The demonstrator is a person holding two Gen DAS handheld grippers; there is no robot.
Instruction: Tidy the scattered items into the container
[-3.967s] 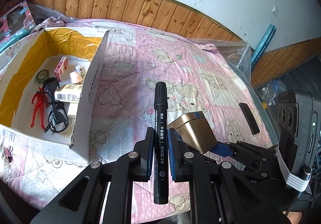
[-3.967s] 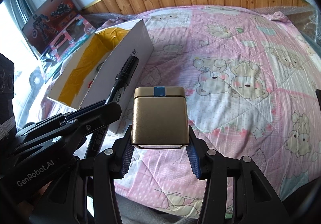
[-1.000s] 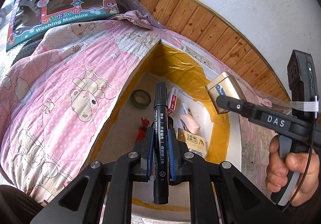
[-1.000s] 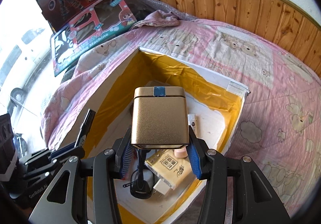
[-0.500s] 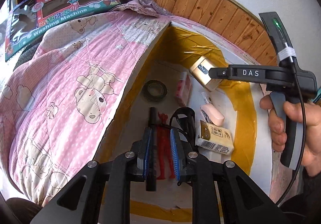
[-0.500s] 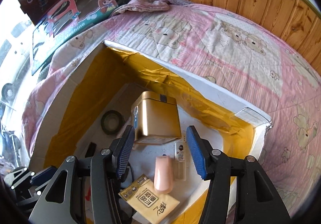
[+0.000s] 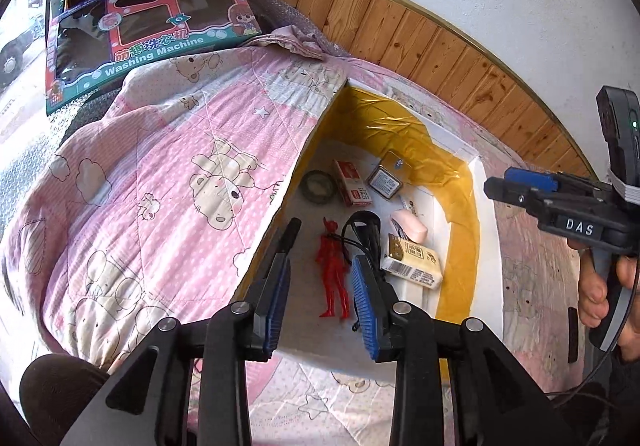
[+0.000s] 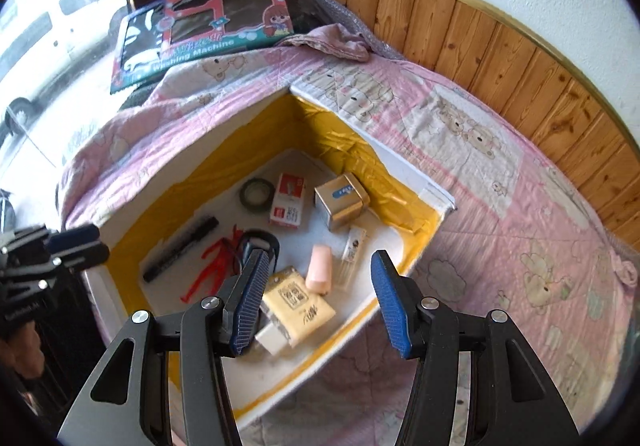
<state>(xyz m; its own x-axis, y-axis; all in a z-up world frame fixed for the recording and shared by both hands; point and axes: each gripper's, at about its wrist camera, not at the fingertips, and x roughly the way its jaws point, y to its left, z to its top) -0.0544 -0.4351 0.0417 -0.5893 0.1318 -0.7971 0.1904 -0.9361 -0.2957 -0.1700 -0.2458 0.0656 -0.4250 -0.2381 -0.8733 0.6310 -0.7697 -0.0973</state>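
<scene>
Both my grippers hang over the box – left gripper spread wide, empty; right gripper wide too, nothing between its pads. Marker lies on the box floor by the left wall, gold tin near the far corner – both apart from my fingers.
</scene>
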